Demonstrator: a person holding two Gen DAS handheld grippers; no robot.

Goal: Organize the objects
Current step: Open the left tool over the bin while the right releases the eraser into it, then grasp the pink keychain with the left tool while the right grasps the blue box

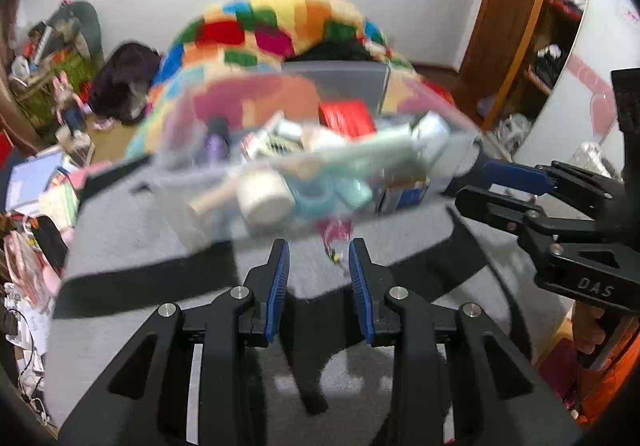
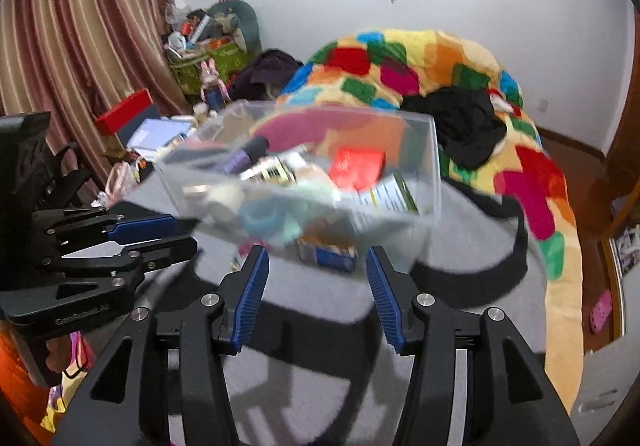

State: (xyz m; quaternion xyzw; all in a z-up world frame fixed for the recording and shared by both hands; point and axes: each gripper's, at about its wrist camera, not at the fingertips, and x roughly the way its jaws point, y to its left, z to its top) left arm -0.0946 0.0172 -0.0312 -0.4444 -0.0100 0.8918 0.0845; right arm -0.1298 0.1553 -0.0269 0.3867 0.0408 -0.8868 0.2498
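A clear plastic box (image 1: 304,166) sits tilted and blurred on a grey and black cloth (image 1: 160,254). It holds several small items: a red packet (image 1: 346,118), a white tape roll (image 1: 264,198), a purple tube (image 1: 216,142). My left gripper (image 1: 319,258) is open and empty just in front of the box. My right gripper (image 2: 316,266) is open and empty at the box's (image 2: 320,174) near wall. The right gripper also shows at the right of the left wrist view (image 1: 504,186), and the left gripper at the left of the right wrist view (image 2: 176,234).
A bright patchwork blanket (image 2: 440,62) lies heaped behind the box with black clothing (image 2: 464,126) on it. Books, boxes and clutter (image 1: 44,182) crowd the left side. A striped curtain (image 2: 80,26) hangs at the left, wooden shelves (image 1: 552,26) stand at the right.
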